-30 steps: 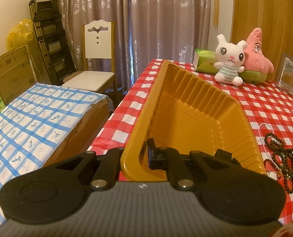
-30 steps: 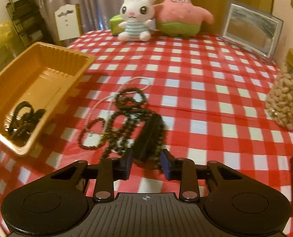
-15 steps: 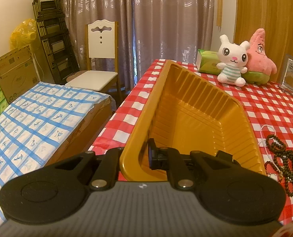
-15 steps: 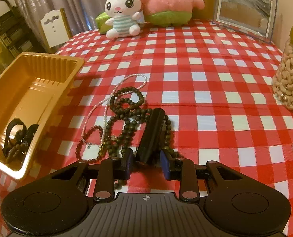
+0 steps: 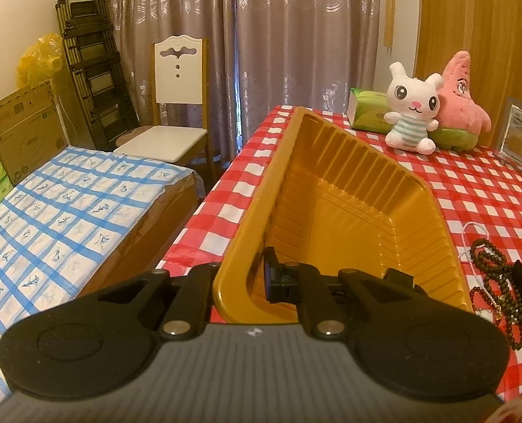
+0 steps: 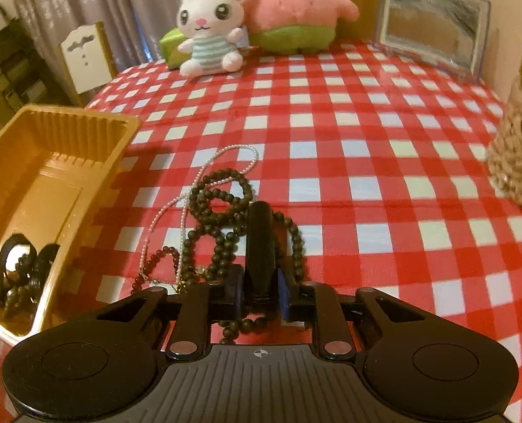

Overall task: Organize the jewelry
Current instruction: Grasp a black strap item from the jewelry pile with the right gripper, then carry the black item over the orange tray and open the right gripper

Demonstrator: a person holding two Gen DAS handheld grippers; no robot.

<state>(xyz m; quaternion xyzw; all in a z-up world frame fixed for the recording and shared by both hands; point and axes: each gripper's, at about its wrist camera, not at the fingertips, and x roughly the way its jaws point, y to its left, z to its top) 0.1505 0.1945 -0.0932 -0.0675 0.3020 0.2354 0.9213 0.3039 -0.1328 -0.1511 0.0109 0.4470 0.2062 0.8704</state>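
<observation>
The ribbed golden-yellow plastic tray (image 5: 349,190) is gripped at its near wall by the left gripper (image 5: 257,282), whose jaws are almost fully closed on the rim. The right gripper (image 6: 261,290) has just been closing its jaws, now pressed on a slim black oblong piece (image 6: 259,243) lying among dark beaded strands (image 6: 222,211) and a white pearl strand (image 6: 204,176) on the red-and-white checked desk (image 6: 366,141). More dark beads (image 6: 21,275) are held in the tray's near end.
</observation>
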